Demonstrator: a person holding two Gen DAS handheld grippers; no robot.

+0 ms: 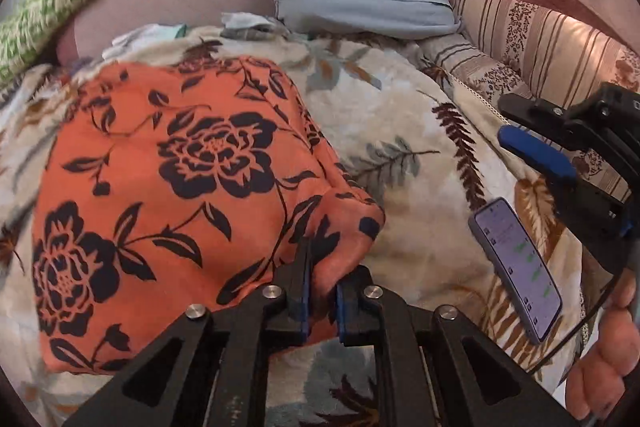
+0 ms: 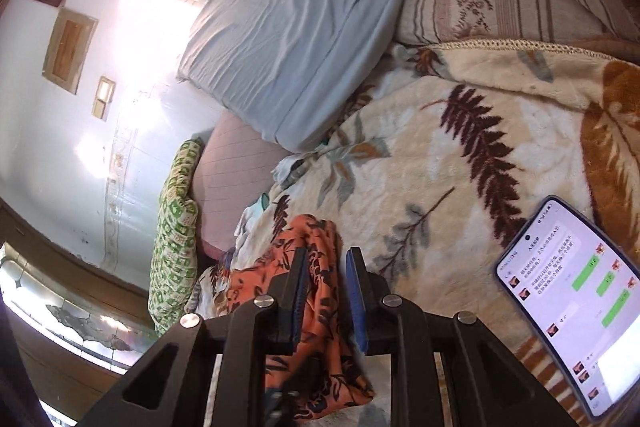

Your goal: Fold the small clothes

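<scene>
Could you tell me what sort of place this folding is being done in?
Most likely a bedroom at home, with the work done on a bed: a leaf-print blanket covers the surface, a pale blue pillow lies at its head, and the orange floral garment is spread on top.

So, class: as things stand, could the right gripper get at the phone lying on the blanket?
Probably yes: the right gripper is open, and the phone lies uncovered on the blanket beside it.
</scene>
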